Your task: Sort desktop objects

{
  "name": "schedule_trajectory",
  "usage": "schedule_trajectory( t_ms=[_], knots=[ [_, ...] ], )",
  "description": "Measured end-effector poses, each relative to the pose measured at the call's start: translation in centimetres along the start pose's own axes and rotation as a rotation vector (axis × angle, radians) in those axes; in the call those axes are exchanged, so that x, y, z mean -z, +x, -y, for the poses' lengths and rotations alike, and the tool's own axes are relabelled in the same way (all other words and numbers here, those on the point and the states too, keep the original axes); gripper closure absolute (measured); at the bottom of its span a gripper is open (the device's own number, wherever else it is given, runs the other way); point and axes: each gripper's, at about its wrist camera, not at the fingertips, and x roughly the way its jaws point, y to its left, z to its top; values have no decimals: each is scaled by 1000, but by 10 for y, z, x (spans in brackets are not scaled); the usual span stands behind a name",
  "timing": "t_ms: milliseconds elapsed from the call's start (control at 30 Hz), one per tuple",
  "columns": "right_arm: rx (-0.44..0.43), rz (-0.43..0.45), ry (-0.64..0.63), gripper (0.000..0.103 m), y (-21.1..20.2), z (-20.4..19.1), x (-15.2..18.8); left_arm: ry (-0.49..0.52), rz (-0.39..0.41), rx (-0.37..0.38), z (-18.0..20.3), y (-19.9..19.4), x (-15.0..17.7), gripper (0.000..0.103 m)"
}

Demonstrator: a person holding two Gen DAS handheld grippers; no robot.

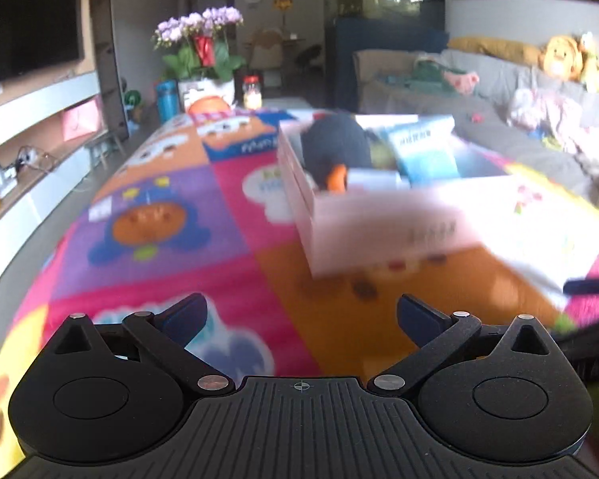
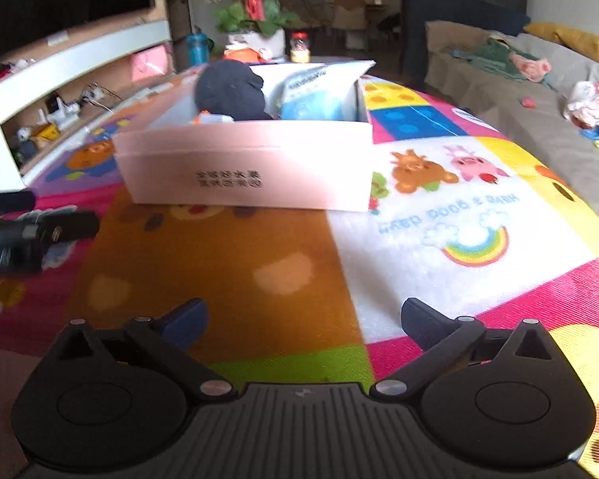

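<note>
My right gripper [image 2: 303, 319] and left gripper [image 1: 301, 313] both stand spread wide and empty above the colourful mat [image 2: 227, 263]. The pink box [image 2: 251, 167] ahead already holds a dark plush toy [image 2: 231, 90] and a blue packet [image 2: 315, 99]. Reaching in carelessly, I judge, could shove the light box or snag its raised flap.

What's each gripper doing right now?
Left gripper: open, empty.
Right gripper: open, empty.
</note>
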Motion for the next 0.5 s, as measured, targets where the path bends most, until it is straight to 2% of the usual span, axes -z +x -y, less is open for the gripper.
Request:
schedule_trajectory(
  t_ms=[133, 233, 333, 500],
  knots=[
    [34, 9, 1, 0, 7, -1, -3, 2, -54, -40, 13, 18, 10, 0],
    [36, 23, 1, 0, 12, 2, -7, -29, -58, -69, 15, 22, 12, 0],
    [41, 52, 14, 0, 16, 5, -9, -97, -72, -56, 9, 27, 15, 0],
    [49, 73, 14, 0, 15, 4, -5, -99, -68, -62, 10, 26, 17, 0]
  ],
)
